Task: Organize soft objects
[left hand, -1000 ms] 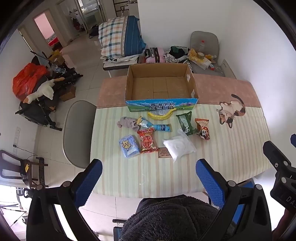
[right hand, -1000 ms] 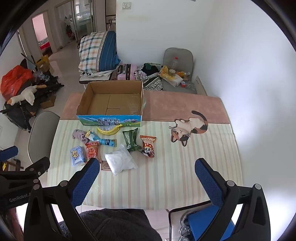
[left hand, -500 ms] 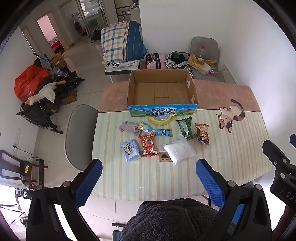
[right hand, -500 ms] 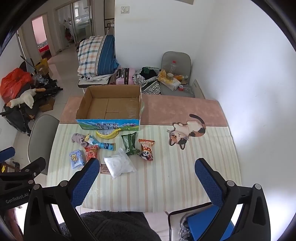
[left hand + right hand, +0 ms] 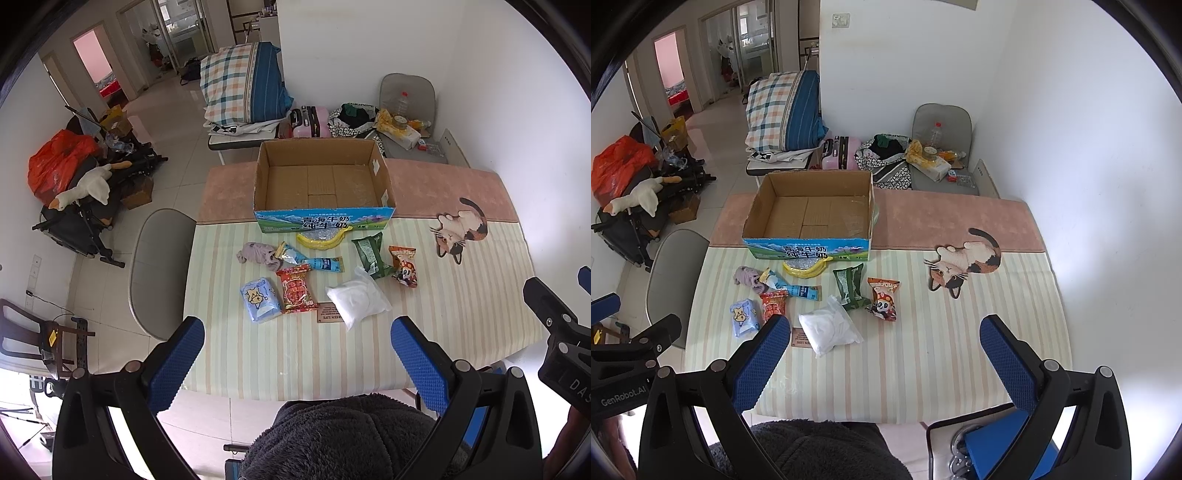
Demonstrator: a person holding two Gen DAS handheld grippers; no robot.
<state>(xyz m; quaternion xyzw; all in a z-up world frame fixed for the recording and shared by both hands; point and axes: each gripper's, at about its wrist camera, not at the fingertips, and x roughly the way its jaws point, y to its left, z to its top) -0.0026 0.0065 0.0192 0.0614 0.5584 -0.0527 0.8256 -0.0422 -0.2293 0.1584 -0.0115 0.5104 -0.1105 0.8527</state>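
Observation:
An open, empty cardboard box (image 5: 321,184) (image 5: 812,212) stands at the table's far middle. In front of it lie a yellow banana toy (image 5: 319,240), a grey cloth (image 5: 258,254), a blue tube pack (image 5: 314,260), a green pack (image 5: 371,254), an orange snack pack (image 5: 404,264), a red snack pack (image 5: 295,291), a blue tissue pack (image 5: 260,299) and a white bag (image 5: 358,301) (image 5: 829,328). My left gripper (image 5: 297,365) is open and empty, high above the table's near edge. My right gripper (image 5: 882,363) is open and empty, to its right.
The striped table (image 5: 461,314) has a cat picture (image 5: 458,229) at the right. A grey chair (image 5: 155,273) stands at the table's left side. Behind the table are a bench with a plaid pillow (image 5: 240,88) and a cluttered chair (image 5: 402,110).
Both grippers have risen and drawn back, so the table looks smaller and farther. Nothing on the table has moved.

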